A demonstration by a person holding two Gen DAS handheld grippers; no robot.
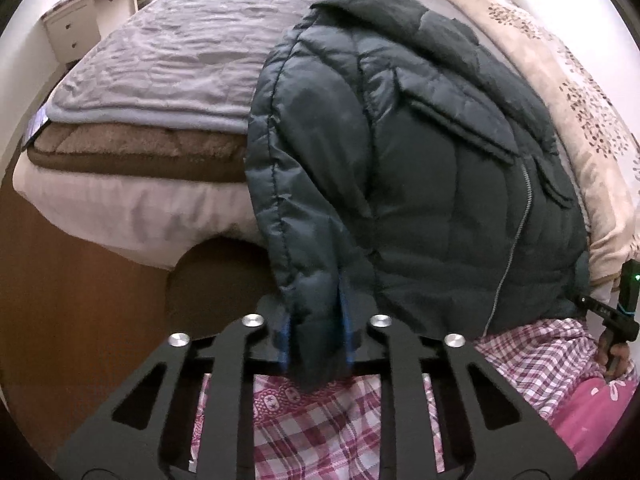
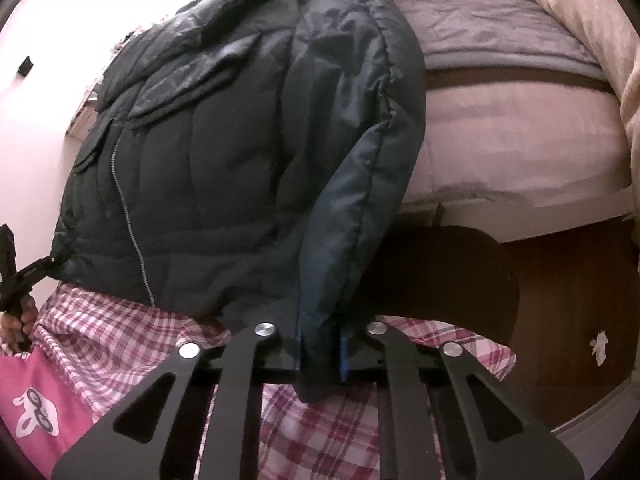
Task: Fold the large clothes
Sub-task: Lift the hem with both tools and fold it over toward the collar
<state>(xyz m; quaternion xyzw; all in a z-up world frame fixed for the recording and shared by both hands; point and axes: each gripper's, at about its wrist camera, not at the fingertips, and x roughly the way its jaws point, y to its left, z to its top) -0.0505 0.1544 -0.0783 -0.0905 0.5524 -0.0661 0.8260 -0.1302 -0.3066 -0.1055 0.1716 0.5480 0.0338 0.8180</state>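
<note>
While the dark padded jacket (image 1: 420, 168) hangs over the near edge of the bed (image 1: 132, 204), its two lower corners are pinched, one in each tool. At the jacket's left corner, the left tool (image 1: 316, 340) has its blue-padded fingers (image 1: 346, 320) pressed on a fold of the hem, which pokes out below them toward the camera. At the jacket's right corner, the right tool (image 2: 320, 350) clamps the end of the hanging sleeve and hem the same way, cloth filling the narrow gap between its pads. The jacket's zip (image 2: 128, 216) runs down its front between the two grips, with pocket flaps higher up. Beyond the jacket lies a grey blanket (image 1: 180, 56) on the bed, and a beige floral quilt (image 1: 560, 80) just beside the jacket's collar end. Below the jacket's hem shows red and white checked cloth (image 1: 328, 432).
</note>
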